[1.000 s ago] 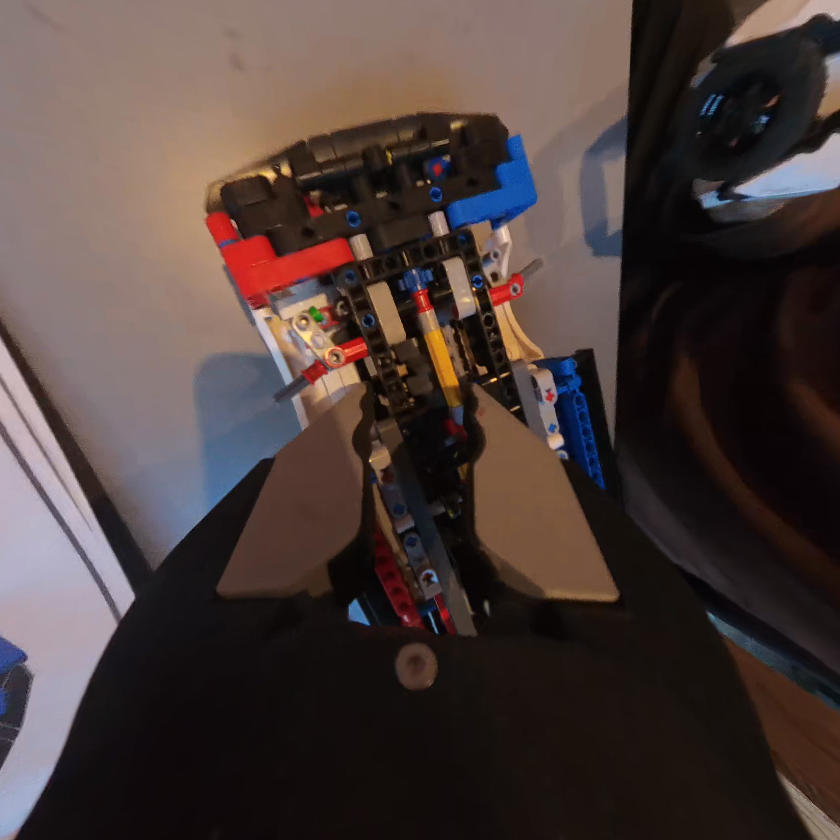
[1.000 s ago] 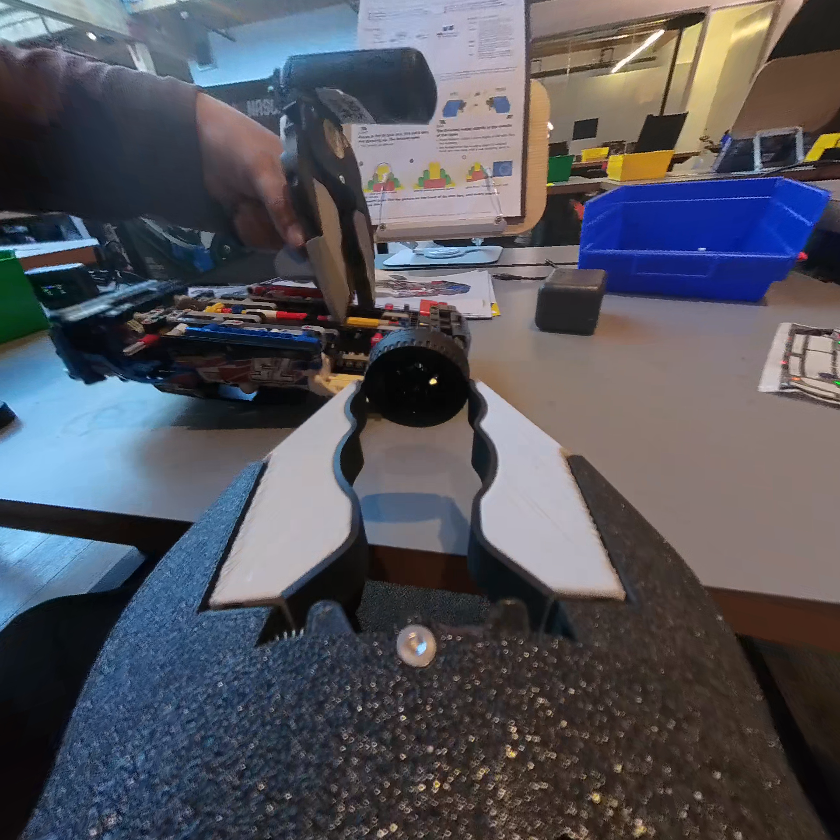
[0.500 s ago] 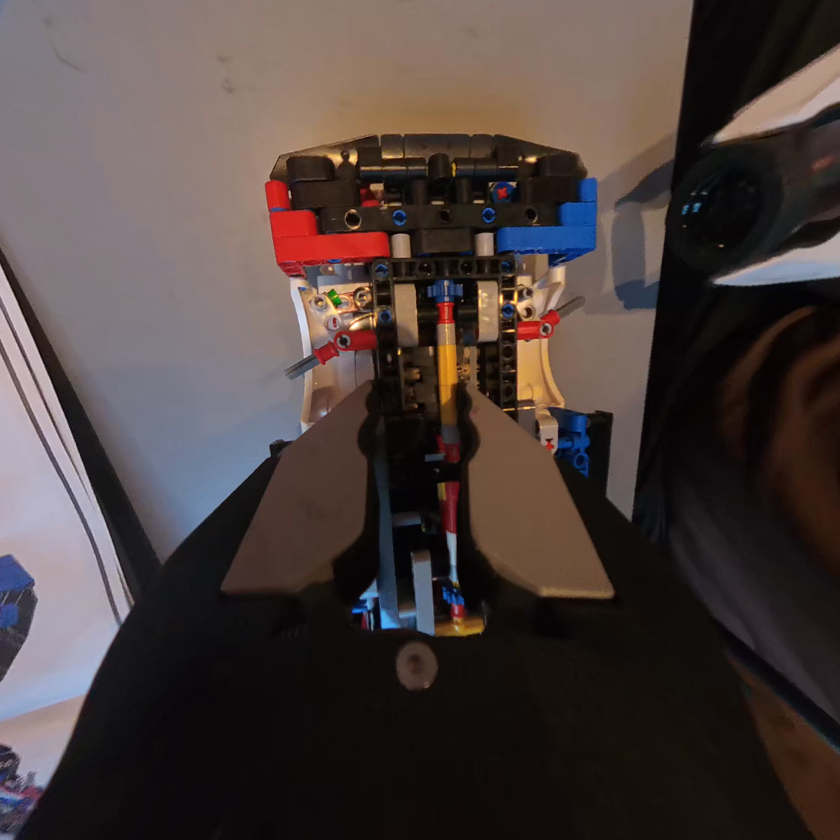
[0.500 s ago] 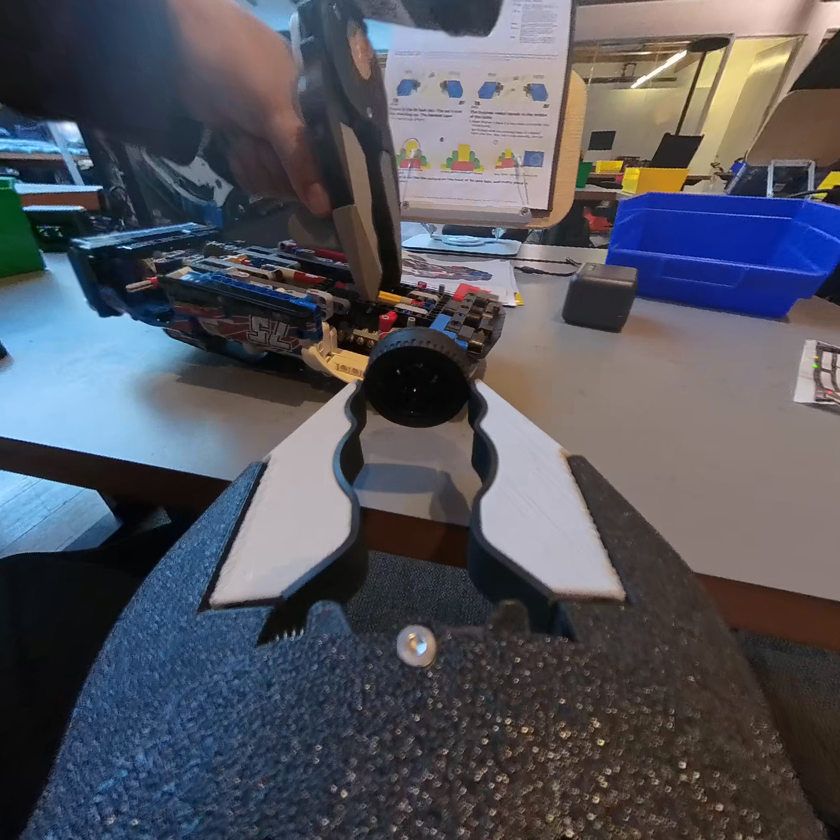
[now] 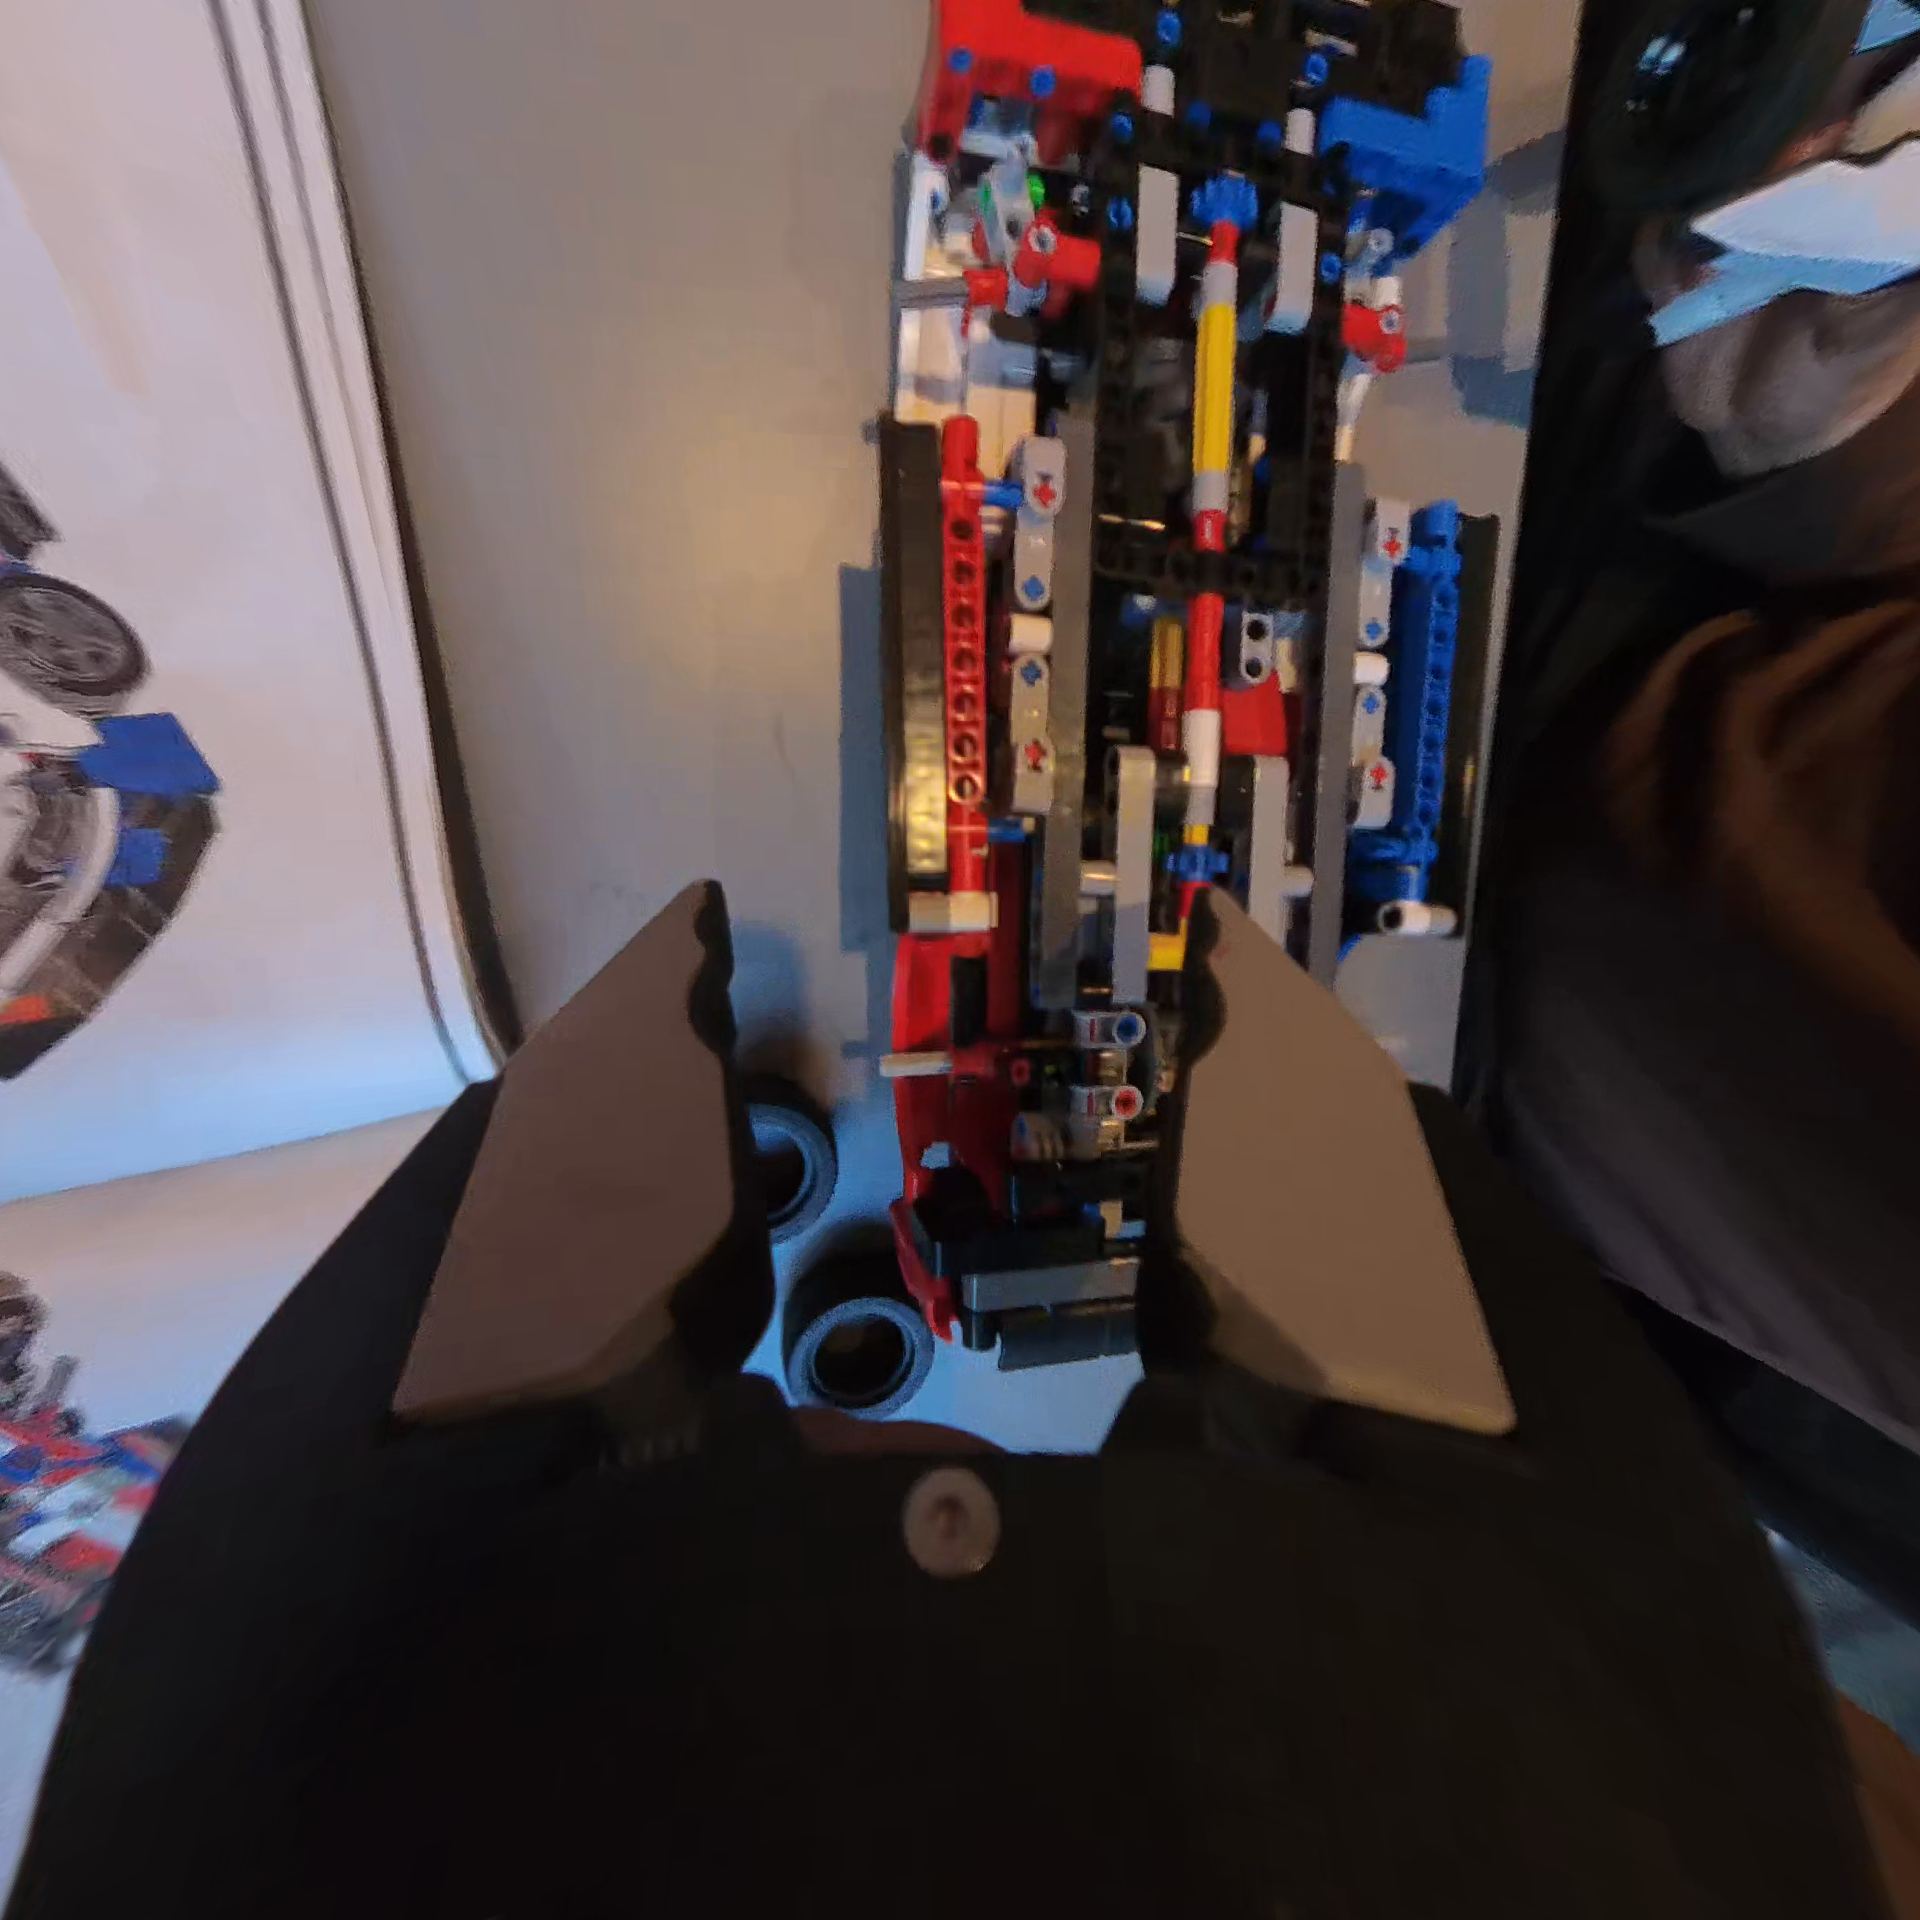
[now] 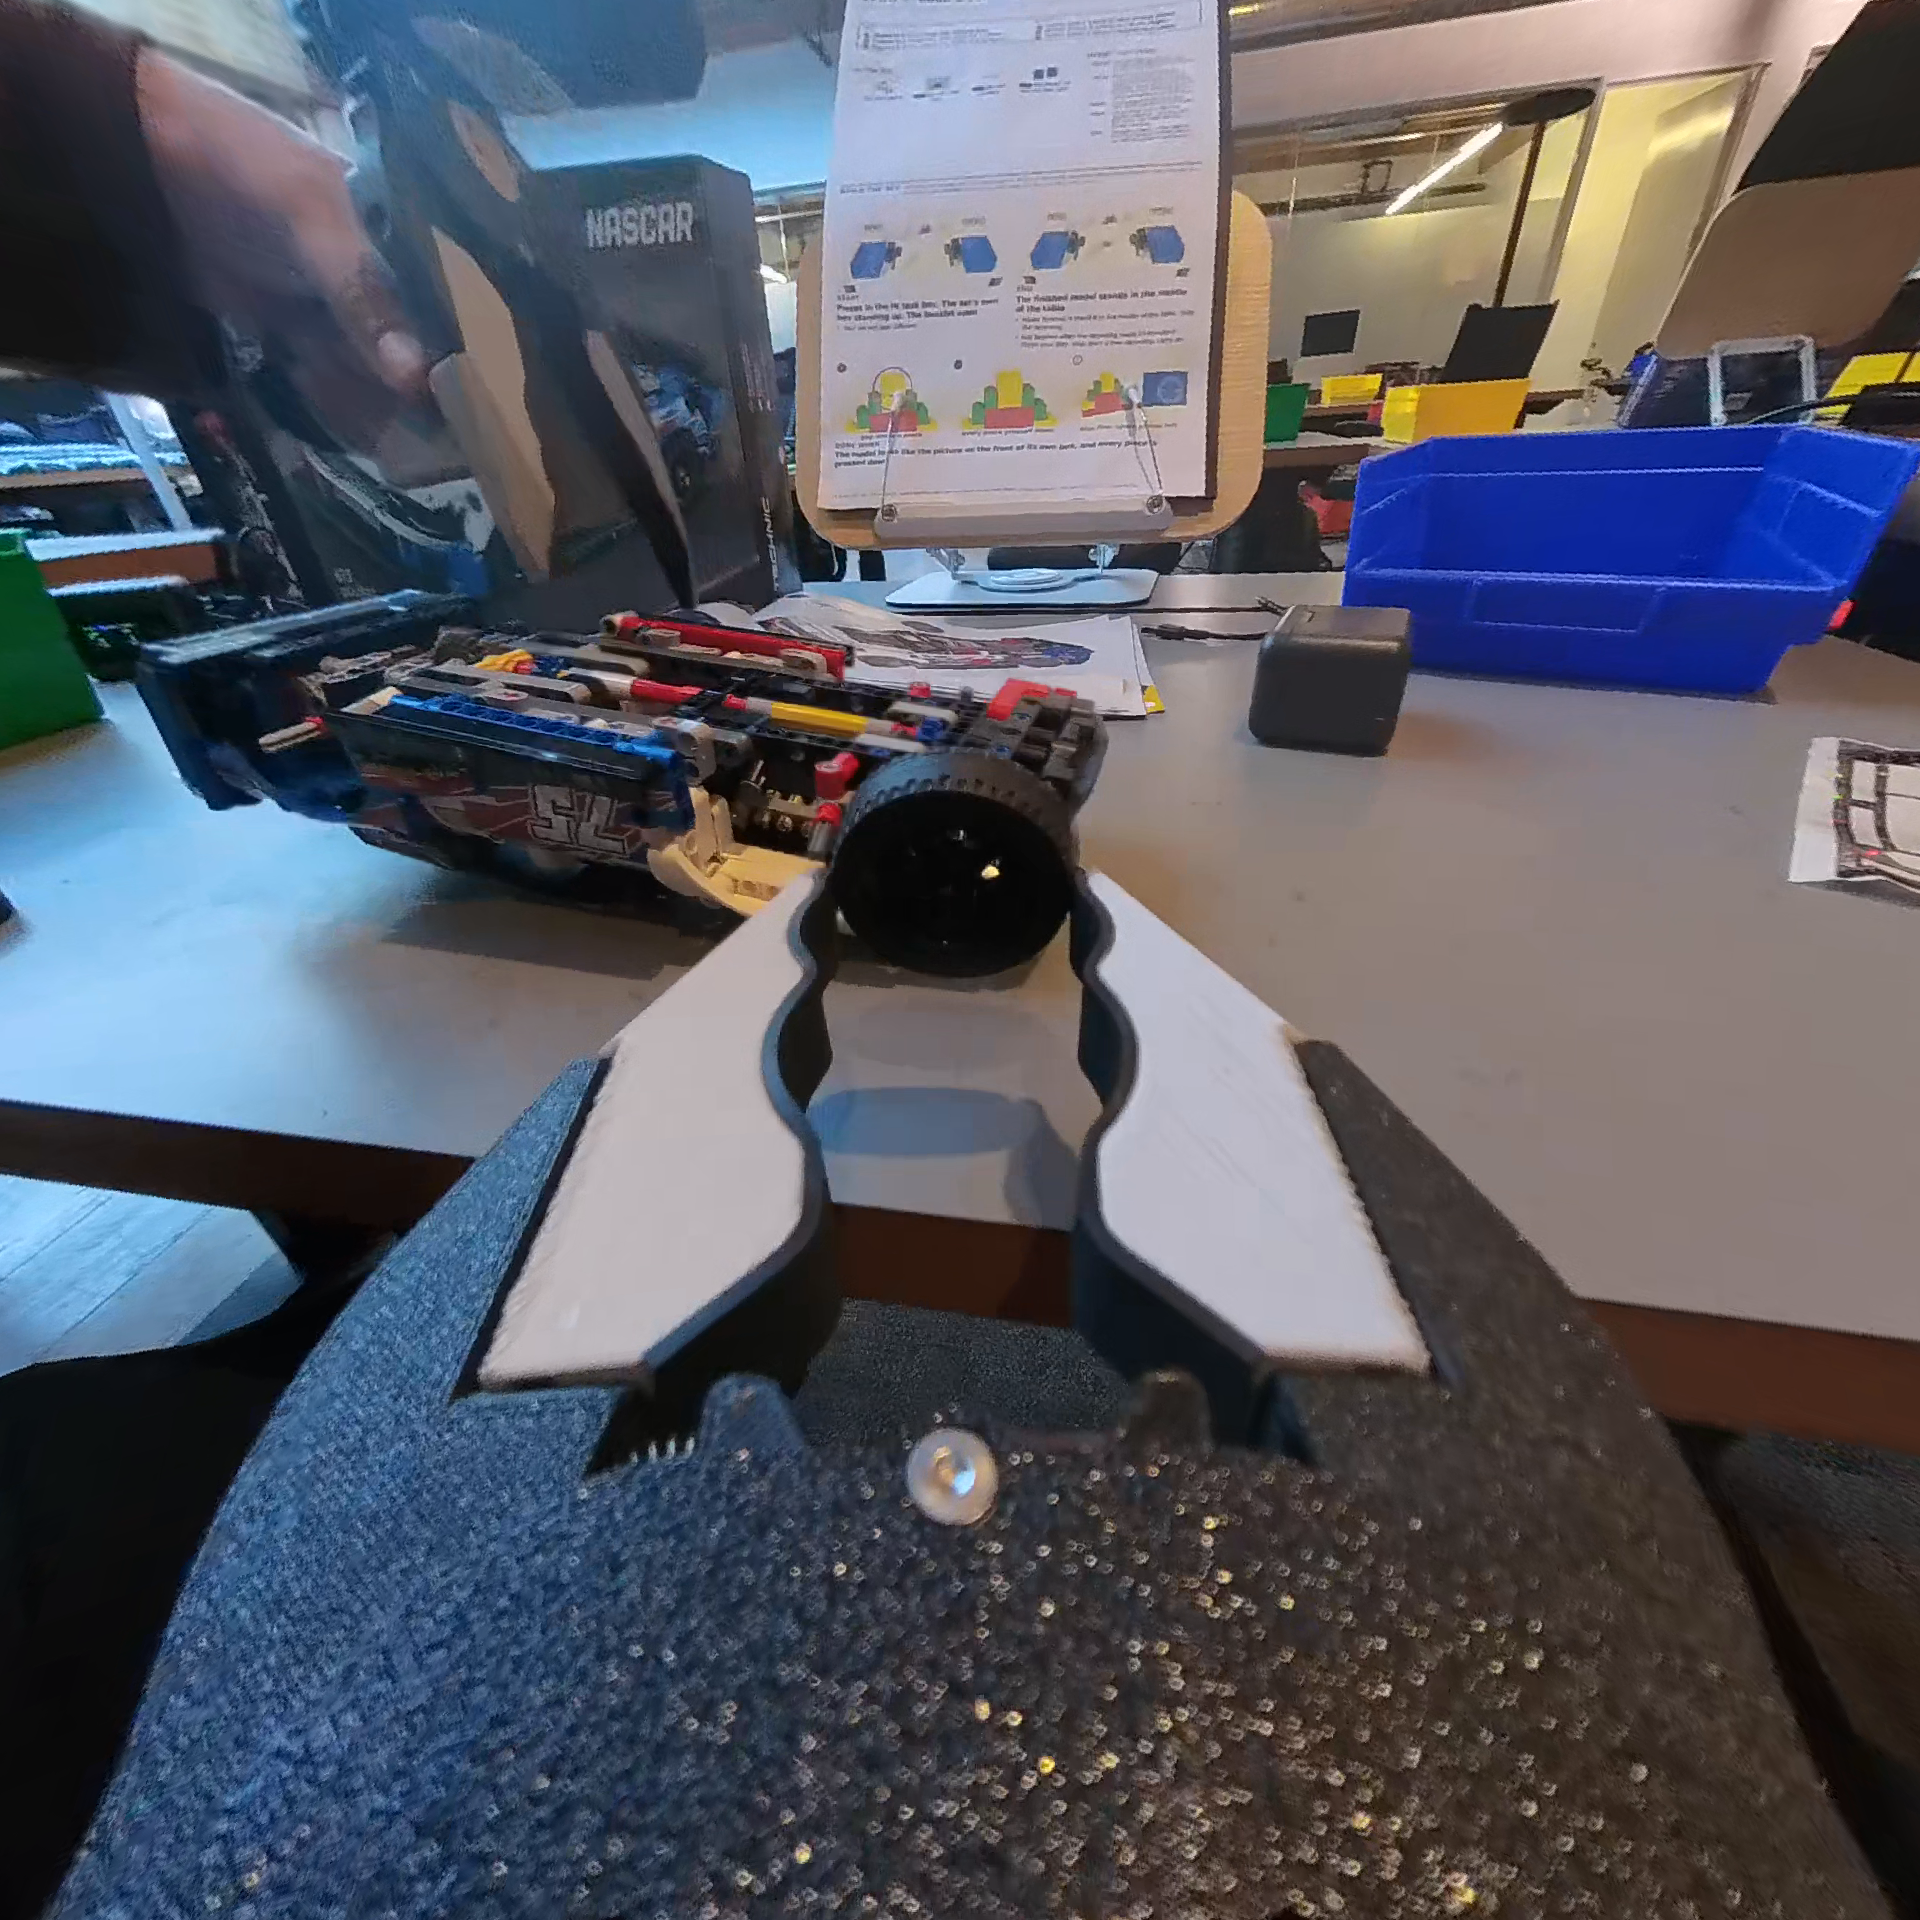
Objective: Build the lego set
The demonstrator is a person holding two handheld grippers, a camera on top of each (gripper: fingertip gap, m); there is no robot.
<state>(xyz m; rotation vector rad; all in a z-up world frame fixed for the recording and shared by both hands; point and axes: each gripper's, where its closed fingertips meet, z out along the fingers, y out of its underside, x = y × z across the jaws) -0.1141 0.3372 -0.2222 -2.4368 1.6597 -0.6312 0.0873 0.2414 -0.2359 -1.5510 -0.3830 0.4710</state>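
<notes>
black rubber first: one wheel (image 6: 951, 878) sits pinched between the right gripper (image 6: 948, 925) fingertips, right up against the front end of the one lego car (image 6: 582, 743), which lies on the grey table (image 6: 1455, 987). over it the left gripper (image 5: 961, 940) hangs with its jaws spread wide, nothing held. two loose tyres (image 5: 860, 1351) lie by the car's near end in the left wrist view, one partly hidden. behind the car: one dark box (image 6: 644, 384), one sheet on a stand (image 6: 1023, 260), one blue bin (image 6: 1621, 551), one small black cube (image 6: 1330, 675), possibly a charger.
</notes>
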